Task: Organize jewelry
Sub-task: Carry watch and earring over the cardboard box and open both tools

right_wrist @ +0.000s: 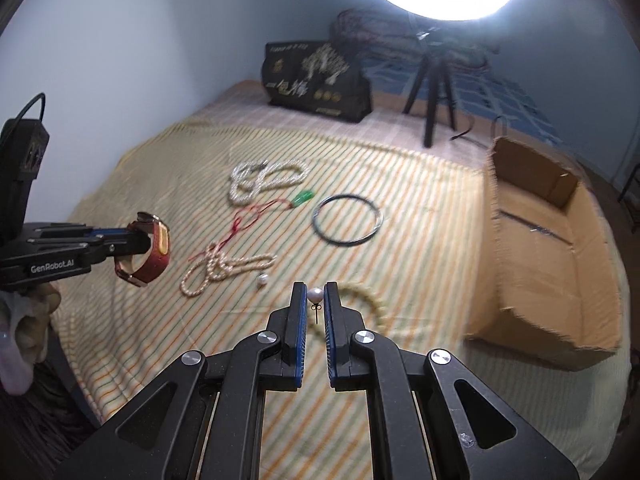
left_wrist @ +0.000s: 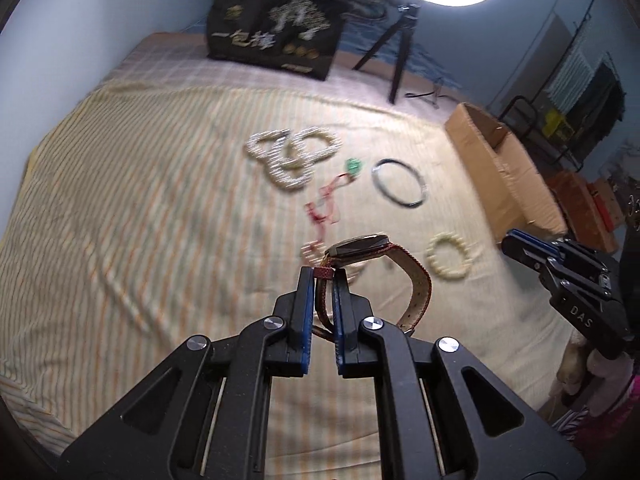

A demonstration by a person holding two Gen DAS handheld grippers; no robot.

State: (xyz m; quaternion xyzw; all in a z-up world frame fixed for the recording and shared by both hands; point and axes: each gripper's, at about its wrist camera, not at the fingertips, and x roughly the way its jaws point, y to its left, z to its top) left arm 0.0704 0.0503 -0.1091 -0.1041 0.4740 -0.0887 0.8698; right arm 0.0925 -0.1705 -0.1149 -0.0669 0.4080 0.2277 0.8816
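My left gripper (left_wrist: 323,276) is shut on the strap of a red-brown wristwatch (left_wrist: 360,249) and holds it above the bed; it also shows in the right wrist view (right_wrist: 146,240). My right gripper (right_wrist: 315,294) is shut on a pearl earring (right_wrist: 315,295) with its post hanging down. On the striped sheet lie pearl necklaces (left_wrist: 294,152), a red cord with a green pendant (left_wrist: 354,166), a dark bangle (left_wrist: 398,184), a cream bead bracelet (left_wrist: 448,256), a loose pearl (right_wrist: 262,280) and another pearl strand (right_wrist: 224,268).
An open cardboard box (right_wrist: 540,248) stands at the bed's right edge. A black printed bag (right_wrist: 316,80) and a ring-light tripod (right_wrist: 432,92) stand at the back. The wall is on the left. The right gripper's body (left_wrist: 568,276) shows in the left wrist view.
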